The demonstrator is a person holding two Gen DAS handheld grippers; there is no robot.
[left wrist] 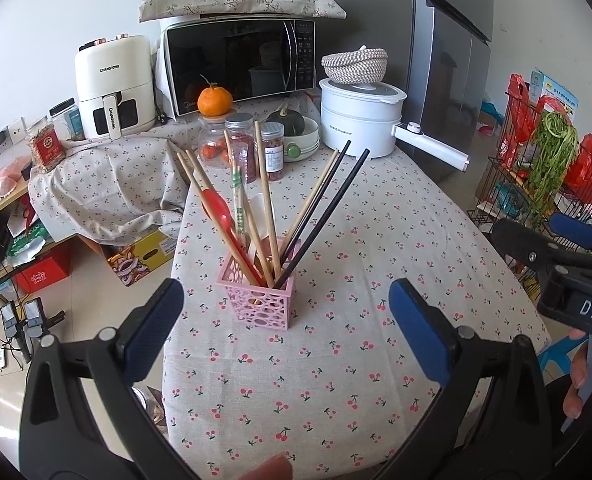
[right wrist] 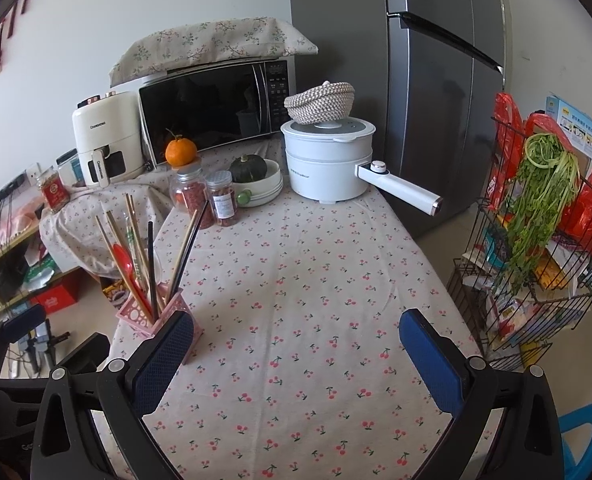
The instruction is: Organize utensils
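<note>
A pink perforated holder point(left wrist: 259, 297) stands upright on the cherry-print tablecloth point(left wrist: 376, 240). It holds several wooden chopsticks point(left wrist: 266, 196), two black chopsticks point(left wrist: 328, 208), a red spoon point(left wrist: 218, 208) and a white spoon point(left wrist: 261, 208). My left gripper point(left wrist: 286, 320) is open just in front of the holder, nothing between its fingers. In the right wrist view the holder point(right wrist: 144, 312) sits at the left, beside my left finger pad point(right wrist: 164, 356). My right gripper point(right wrist: 296, 356) is open over bare cloth.
At the table's far end stand a white electric pot point(right wrist: 328, 164) with a long handle, a bowl with a squash point(right wrist: 256, 176), spice jars point(right wrist: 208, 200), an orange point(right wrist: 181, 152), a microwave point(right wrist: 212, 108) and an air fryer point(right wrist: 104, 136). A wire rack with greens point(right wrist: 536, 232) stands right.
</note>
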